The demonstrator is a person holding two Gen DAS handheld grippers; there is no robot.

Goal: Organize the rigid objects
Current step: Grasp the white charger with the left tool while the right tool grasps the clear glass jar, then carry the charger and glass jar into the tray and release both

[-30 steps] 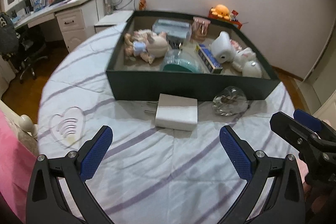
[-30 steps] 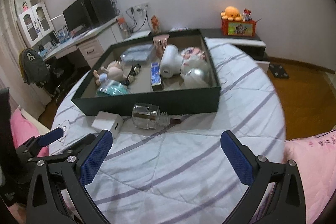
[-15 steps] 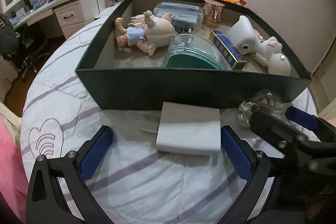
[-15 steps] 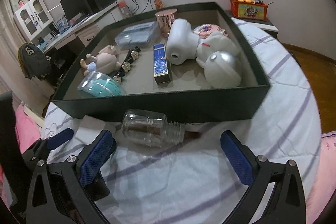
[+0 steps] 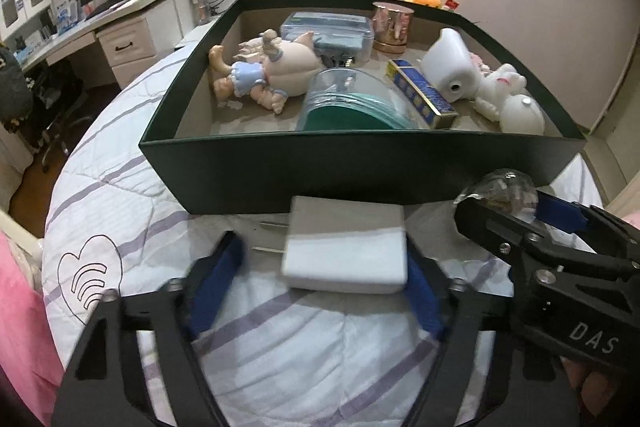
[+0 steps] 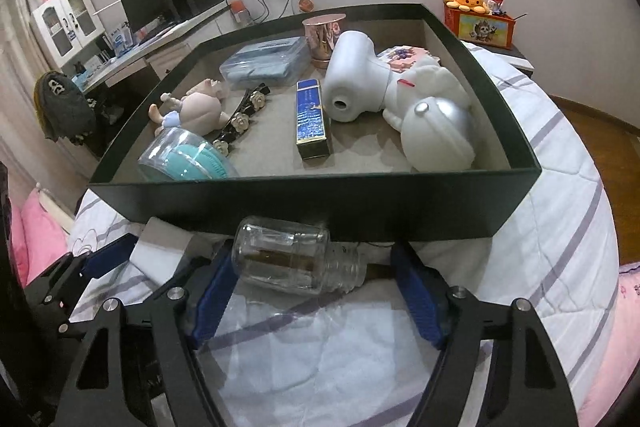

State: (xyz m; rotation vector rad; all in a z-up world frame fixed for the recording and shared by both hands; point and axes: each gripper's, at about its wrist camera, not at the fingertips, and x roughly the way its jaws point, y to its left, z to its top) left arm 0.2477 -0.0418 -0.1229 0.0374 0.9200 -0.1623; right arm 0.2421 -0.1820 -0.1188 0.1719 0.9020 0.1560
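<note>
A white charger block (image 5: 346, 247) with two prongs lies on the striped sheet in front of the dark green box (image 5: 360, 163). My left gripper (image 5: 320, 281) is around it, jaws closing, right pad touching, left pad a little apart. A clear glass jar (image 6: 296, 261) lies on its side against the box's front wall (image 6: 320, 203). My right gripper (image 6: 316, 297) is open around it, pads apart from the glass. The jar (image 5: 498, 189) and the right gripper (image 5: 520, 223) also show in the left wrist view, the charger (image 6: 160, 245) in the right wrist view.
The box holds a doll (image 5: 260, 75), a clear tub with a teal lid (image 5: 348, 103), a blue carton (image 6: 312, 119), a white device (image 6: 356, 83), a copper cup (image 6: 322, 35) and a blue case (image 6: 268, 61). A desk (image 5: 100, 23) stands at the far left.
Both grippers have moved forward to the box's front wall. The left jaws have narrowed around the charger. The right jaws have come around the jar and narrowed.
</note>
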